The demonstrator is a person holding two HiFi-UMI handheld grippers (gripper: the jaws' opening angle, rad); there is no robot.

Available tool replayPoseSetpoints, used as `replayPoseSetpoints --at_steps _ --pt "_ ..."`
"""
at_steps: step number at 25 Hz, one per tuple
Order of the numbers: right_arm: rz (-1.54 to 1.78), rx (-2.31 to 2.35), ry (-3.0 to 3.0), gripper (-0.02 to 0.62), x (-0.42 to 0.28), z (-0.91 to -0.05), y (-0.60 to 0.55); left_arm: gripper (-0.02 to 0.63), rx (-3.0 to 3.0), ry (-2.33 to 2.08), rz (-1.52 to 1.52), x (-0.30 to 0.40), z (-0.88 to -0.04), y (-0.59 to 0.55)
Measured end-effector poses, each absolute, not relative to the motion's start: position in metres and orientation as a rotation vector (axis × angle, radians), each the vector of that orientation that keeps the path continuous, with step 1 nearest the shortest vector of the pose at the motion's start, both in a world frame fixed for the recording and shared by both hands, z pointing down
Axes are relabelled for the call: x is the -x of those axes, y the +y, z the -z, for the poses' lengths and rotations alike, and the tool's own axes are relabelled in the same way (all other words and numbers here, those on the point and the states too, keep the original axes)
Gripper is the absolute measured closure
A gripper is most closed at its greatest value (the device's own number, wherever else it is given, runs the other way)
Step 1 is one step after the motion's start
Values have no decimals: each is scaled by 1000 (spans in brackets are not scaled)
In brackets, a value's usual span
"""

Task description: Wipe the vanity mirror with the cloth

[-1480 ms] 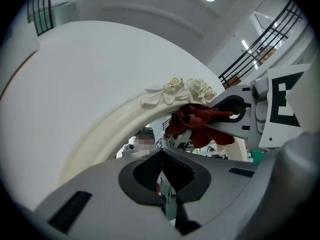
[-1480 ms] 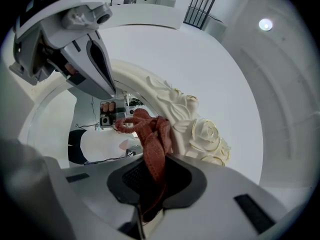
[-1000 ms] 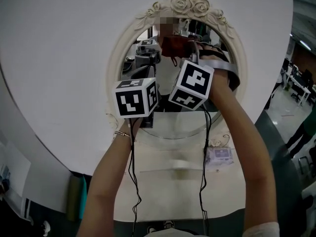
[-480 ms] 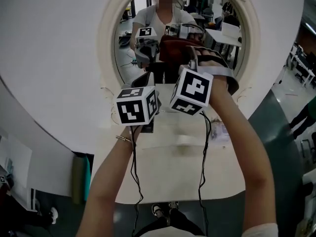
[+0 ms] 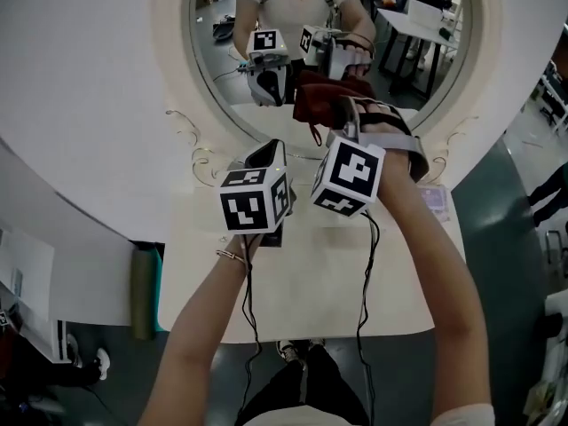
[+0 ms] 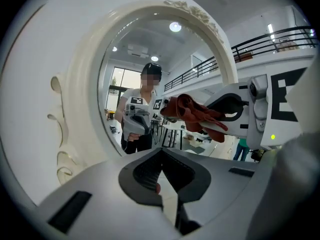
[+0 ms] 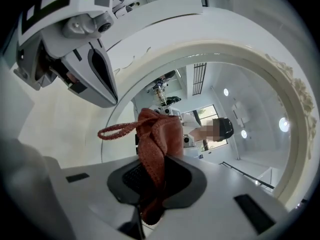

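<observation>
An oval vanity mirror (image 5: pixel 404 56) in a cream carved frame stands upright before me. A dark red cloth (image 5: pixel 324 103) is bunched against the lower part of its glass, with my right gripper (image 5: pixel 342 118) shut on it. The right gripper view shows the cloth (image 7: pixel 160 144) pinched between the jaws (image 7: pixel 150 184), a loop hanging free to the left, and the mirror (image 7: pixel 240 104) just ahead. My left gripper (image 5: pixel 264 153) sits by the bottom frame, left of the cloth. Its jaws (image 6: pixel 161 176) are shut on nothing and face the mirror (image 6: pixel 145 49); the cloth (image 6: pixel 195 116) shows to its right.
The mirror stands on a white vanity top (image 5: pixel 302 291) backed by a big round white panel (image 5: pixel 80 105). A small packet (image 5: pixel 435 198) lies at the right on the top. A green object (image 5: pixel 142 291) hangs by its left edge. Cables trail from both grippers.
The right gripper has slid the cloth from the top of the glass down to its lower part. The left gripper followed downward. The head view has tilted down.
</observation>
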State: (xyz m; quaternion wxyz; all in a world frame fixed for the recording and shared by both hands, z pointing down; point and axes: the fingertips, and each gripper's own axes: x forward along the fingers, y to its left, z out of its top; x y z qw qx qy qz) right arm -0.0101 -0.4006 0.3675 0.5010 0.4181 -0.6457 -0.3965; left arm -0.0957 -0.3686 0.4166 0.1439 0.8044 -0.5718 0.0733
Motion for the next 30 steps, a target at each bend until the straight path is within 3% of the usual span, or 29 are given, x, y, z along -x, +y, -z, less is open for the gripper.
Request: replayPoseSetpoints --at_steps 15,30 --pt "810 -895 -1627 535 12 -503 -398 601 -2219 -1590 -340 95 -528 -362" --pt "791 -802 -1616 535 11 -528 -393 601 -2208 -1607 -346 94 -523 -363"
